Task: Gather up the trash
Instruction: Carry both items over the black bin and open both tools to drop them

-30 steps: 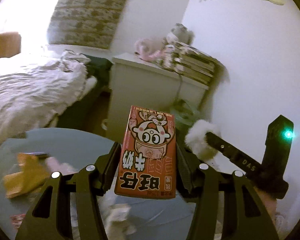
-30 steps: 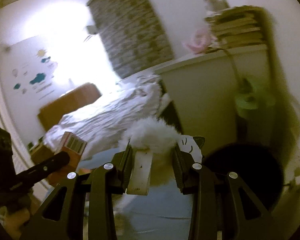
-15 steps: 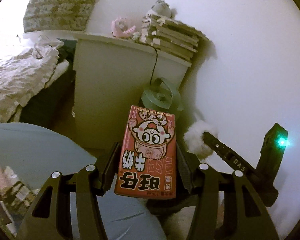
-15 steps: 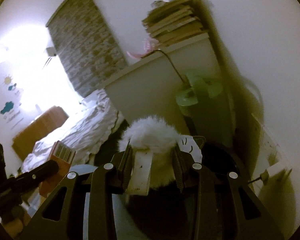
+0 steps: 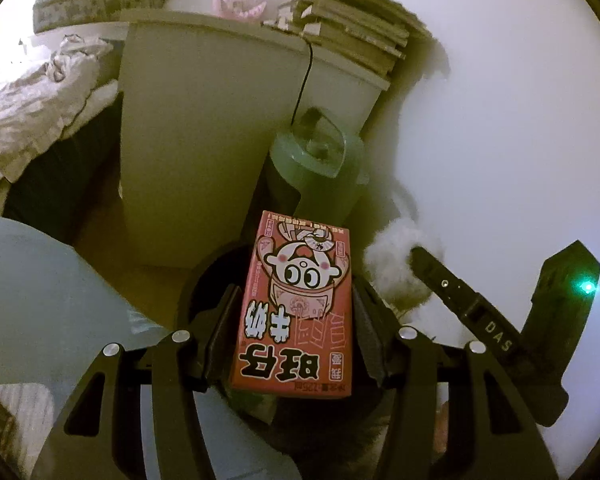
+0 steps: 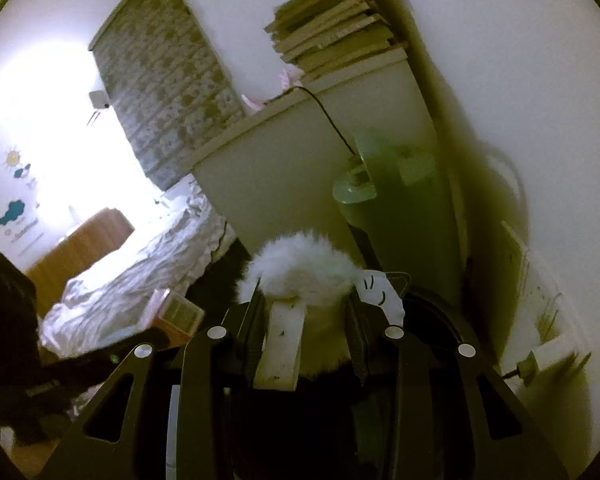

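A red milk carton (image 5: 300,304) with a cartoon face stands between the pads of my left gripper (image 5: 296,312), which is shut on it. Under it shows the dark rim of a black bin (image 5: 202,276). My right gripper (image 6: 304,304) is shut on a white fluffy item (image 6: 300,268) that has a pale flat strip (image 6: 282,340) and a small cat-face tag (image 6: 382,292). The bin's (image 6: 440,316) dark mouth lies just beneath and to the right of it. In the left wrist view the right gripper (image 5: 480,320) hangs close by on the right, the fluff (image 5: 392,264) at its tip.
A white cabinet (image 5: 204,128) with stacked books (image 5: 352,20) stands behind the bin, a green fan-like appliance (image 5: 316,160) beside it. A bed (image 5: 32,96) lies left. A grey-blue round table (image 5: 40,300) is at lower left. The wall (image 6: 540,100) on the right has a plugged socket (image 6: 548,356).
Both grippers have swung away from the table toward the wall and tipped downward. The black bin has come into view beneath them. Each still grips its item.
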The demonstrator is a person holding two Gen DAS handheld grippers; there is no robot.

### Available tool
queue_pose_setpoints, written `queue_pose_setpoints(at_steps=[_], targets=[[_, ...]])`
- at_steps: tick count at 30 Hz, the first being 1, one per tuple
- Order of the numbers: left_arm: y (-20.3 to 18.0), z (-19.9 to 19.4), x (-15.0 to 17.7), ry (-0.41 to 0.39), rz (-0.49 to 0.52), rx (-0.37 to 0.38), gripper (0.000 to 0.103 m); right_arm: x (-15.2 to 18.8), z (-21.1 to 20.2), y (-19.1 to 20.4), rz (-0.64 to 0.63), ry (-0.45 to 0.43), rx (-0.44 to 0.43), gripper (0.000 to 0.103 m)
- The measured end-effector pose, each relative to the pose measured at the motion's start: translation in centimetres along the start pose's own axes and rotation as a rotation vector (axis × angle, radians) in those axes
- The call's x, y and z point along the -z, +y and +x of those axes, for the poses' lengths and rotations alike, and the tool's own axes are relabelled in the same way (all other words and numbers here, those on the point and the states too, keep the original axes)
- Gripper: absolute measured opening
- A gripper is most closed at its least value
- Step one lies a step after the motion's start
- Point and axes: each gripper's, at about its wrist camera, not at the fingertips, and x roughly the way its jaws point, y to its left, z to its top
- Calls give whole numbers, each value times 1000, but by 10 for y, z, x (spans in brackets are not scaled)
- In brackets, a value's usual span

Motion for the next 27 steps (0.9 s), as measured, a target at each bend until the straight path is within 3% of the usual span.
queue_pose_setpoints(at_steps=[14, 17, 19, 20, 22, 27], targets=[[-1, 38, 5, 70, -21, 9, 54, 5, 18, 4, -9, 53, -11, 38], [-1, 40, 5, 80, -18, -1, 56, 7, 17, 3, 1, 50, -17, 42], [-2, 40, 4, 87, -11, -15, 56, 7, 15, 2, 12, 40, -18, 55], [-3, 41, 4, 90, -9, -16, 58, 7, 14, 1, 17, 33, -19, 57], [-4, 38, 3, 82, -4, -26, 77, 7, 12, 0, 24, 23, -22, 62], [-9, 28, 1, 54, 20, -29, 86, 8, 10, 2, 24, 21, -12, 64]])
